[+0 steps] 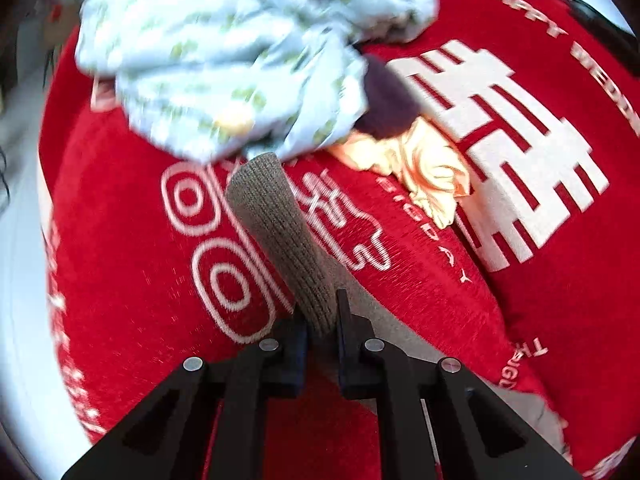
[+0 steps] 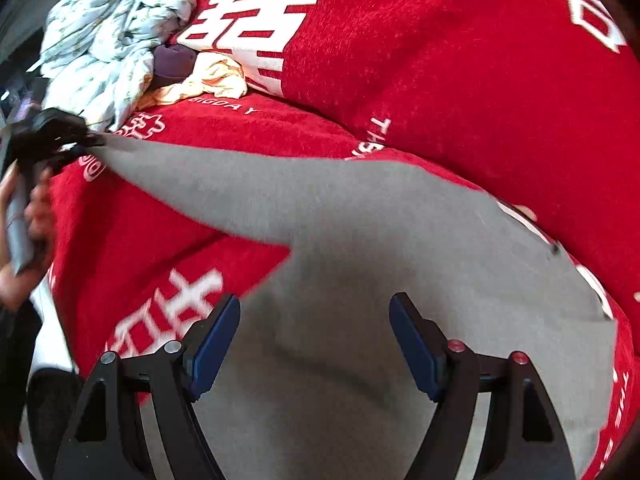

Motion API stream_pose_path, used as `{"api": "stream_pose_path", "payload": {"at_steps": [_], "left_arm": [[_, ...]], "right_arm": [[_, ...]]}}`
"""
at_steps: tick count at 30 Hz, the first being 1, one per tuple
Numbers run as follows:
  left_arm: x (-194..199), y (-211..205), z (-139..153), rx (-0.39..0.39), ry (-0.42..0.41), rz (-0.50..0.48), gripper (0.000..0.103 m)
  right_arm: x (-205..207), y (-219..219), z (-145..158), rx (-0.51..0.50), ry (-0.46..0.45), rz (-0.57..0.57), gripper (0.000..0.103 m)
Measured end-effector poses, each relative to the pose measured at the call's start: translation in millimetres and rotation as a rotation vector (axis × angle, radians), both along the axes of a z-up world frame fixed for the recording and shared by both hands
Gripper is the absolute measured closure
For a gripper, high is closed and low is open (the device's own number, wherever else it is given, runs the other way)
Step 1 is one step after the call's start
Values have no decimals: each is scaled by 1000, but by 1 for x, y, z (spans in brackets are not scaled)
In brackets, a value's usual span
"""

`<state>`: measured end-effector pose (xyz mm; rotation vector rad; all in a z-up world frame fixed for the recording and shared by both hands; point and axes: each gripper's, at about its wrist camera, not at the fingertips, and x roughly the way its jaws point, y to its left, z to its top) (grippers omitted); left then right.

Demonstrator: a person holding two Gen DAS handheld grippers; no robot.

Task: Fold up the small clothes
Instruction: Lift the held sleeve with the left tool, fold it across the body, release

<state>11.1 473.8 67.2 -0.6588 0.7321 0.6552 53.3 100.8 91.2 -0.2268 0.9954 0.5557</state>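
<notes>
A grey knit garment [image 2: 360,260] lies spread on the red blanket [image 2: 460,80]. Its long sleeve [image 2: 192,176] stretches out to the left. My left gripper [image 1: 322,312] is shut on the ribbed sleeve [image 1: 280,232], whose cuff end sticks out past the fingers and lifts off the blanket. In the right wrist view the left gripper [image 2: 92,142] shows at the far left, pinching the sleeve's tip. My right gripper [image 2: 316,320] is open above the garment's body, with its blue pads [image 2: 216,340] wide apart and nothing between them.
A crumpled pale blue patterned garment [image 1: 224,52] is heaped at the back, with a dark purple item [image 1: 388,100] and a pale yellow garment [image 1: 424,164] beside it. The red blanket [image 1: 120,240] bears white characters. A person's hand [image 2: 36,208] holds the left gripper's handle.
</notes>
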Motion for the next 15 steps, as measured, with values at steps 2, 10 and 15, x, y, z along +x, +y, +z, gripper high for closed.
{"api": "stream_pose_path", "payload": {"at_steps": [2, 10, 15], "left_arm": [[0, -4, 10, 34, 9, -14, 90], [5, -19, 33, 122, 34, -59, 90], [16, -44, 48, 185, 51, -104, 91]], "right_arm": [[17, 21, -9, -45, -12, -11, 23], [30, 76, -54, -174, 49, 46, 20], [13, 40, -15, -71, -11, 18, 21]]}}
